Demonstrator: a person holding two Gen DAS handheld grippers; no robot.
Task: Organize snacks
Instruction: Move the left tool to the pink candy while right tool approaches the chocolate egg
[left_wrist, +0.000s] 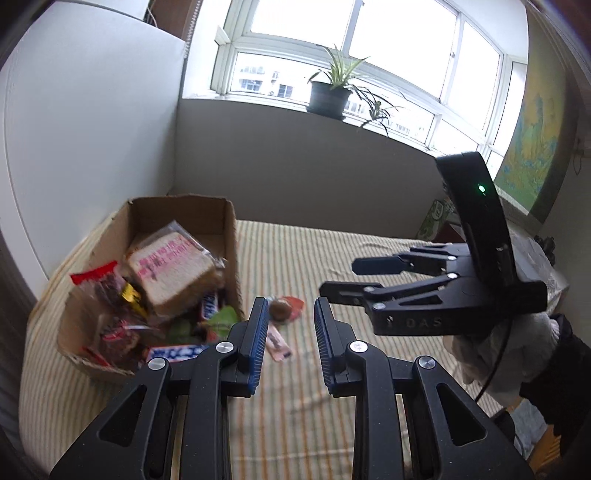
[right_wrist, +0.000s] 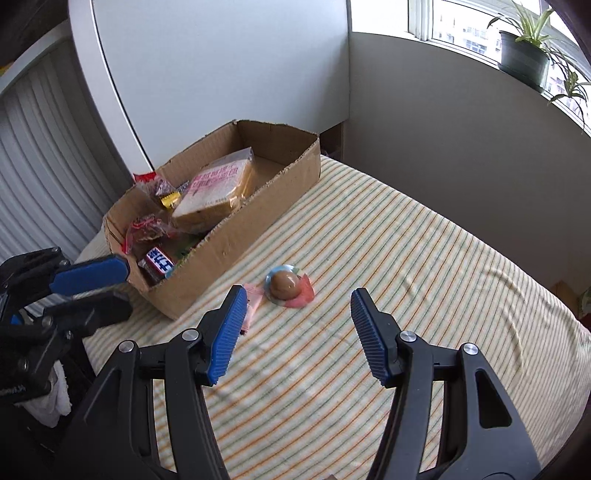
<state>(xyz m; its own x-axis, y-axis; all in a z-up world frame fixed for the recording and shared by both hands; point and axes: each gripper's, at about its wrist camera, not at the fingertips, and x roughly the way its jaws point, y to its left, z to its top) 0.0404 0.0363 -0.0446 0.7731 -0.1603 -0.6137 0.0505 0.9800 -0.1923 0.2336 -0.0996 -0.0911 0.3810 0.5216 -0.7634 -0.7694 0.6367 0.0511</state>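
A brown cardboard box (right_wrist: 236, 236) sits on a bed with a striped sheet (right_wrist: 424, 258), close to the white wall. The box is full of snacks at the near end. On top lies a wrapped slice of bread with pink writing (right_wrist: 216, 192). Under it are a yellow packet (right_wrist: 170, 200), a red and clear bag (right_wrist: 146, 229), and a dark bar with white letters (right_wrist: 159, 260). 2 snacks lie on the sheet, outside the box. 1 is a round brown snack in a clear, colorful wrapper (right_wrist: 286, 285). The other is a small pink packet (right_wrist: 253, 299), just beside the round one and near the box wall. The right gripper (right_wrist: 297, 304) hangs over the sheet with its 2 blue fingers wide apart, and it holds nothing. The round snack lies just ahead of it, a bit closer to its left finger. The left gripper (left_wrist: 290, 319) is up above the bed next to the box. Its fingers are apart too, with nothing between them. In the left camera, the pink packet (left_wrist: 279, 341) and the round snack (left_wrist: 282, 308) show in the gap between its fingers, down on the sheet. A plant in a dark pot (left_wrist: 328, 96) stands on the window ledge.
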